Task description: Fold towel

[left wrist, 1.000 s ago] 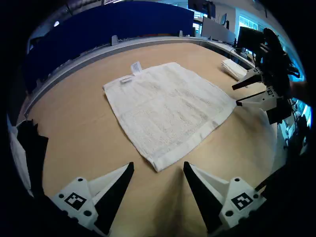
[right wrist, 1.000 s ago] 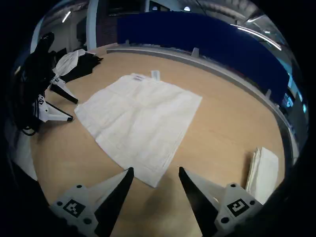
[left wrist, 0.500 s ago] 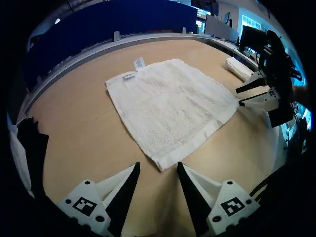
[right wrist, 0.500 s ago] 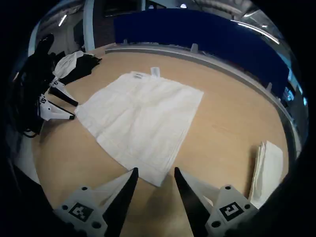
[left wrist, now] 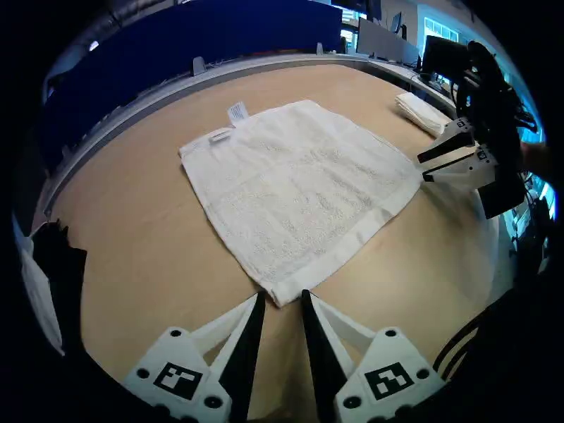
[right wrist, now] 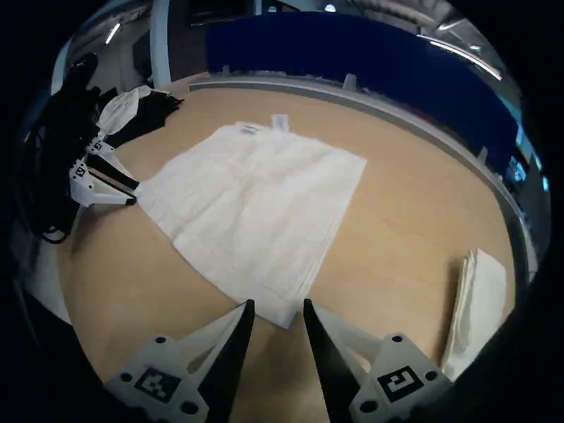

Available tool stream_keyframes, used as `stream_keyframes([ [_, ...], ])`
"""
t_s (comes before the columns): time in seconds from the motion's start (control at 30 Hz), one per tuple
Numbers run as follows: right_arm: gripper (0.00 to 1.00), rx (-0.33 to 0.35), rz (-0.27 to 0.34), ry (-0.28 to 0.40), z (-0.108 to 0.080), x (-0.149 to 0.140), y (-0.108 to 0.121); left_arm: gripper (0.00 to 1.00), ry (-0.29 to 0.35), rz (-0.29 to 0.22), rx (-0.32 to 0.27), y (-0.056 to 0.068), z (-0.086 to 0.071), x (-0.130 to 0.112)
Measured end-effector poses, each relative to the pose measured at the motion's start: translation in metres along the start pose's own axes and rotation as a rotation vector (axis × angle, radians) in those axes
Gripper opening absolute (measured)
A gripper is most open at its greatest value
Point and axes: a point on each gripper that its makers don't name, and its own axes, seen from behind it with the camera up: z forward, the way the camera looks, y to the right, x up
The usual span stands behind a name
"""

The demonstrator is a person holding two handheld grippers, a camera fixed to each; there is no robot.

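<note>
White terry towel [left wrist: 303, 190], soft and limp on the counter [left wrist: 141, 233], looks best taken by the corners lying within the narrowly parted left tool [left wrist: 282, 295] and right tool [right wrist: 278, 303].

The towel [left wrist: 303, 190] is plain white, the table [left wrist: 141, 233] pale tan, the partition [left wrist: 176, 42] dark blue.

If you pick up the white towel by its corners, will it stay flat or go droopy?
Probably droopy: the towel is soft cloth lying limp on the table, so it should sag between held corners. Its fuzzy surface likely resists slipping; thin, so probably light.
</note>
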Motion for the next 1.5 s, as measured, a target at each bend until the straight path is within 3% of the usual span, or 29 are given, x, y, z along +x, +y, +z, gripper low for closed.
stream_keyframes([
  [0.5, 0.42, 0.007, 0.016, -0.013, 0.0020, -0.0078, -0.0026, 0.35, -0.006, -0.013, 0.004, 0.0023, 0.0024, -0.0004],
  [0.93, 0.21, 0.004, 0.032, -0.014, 0.0013, -0.0086, 0.0007, 0.13, -0.015, -0.017, 0.018, -0.0033, 0.0029, -0.0008],
  [1.5, 0.17, 0.001, 0.015, -0.006, -0.0052, -0.0030, 0.0054, 0.07, 0.001, -0.077, 0.015, -0.0003, -0.0039, 0.0021],
])
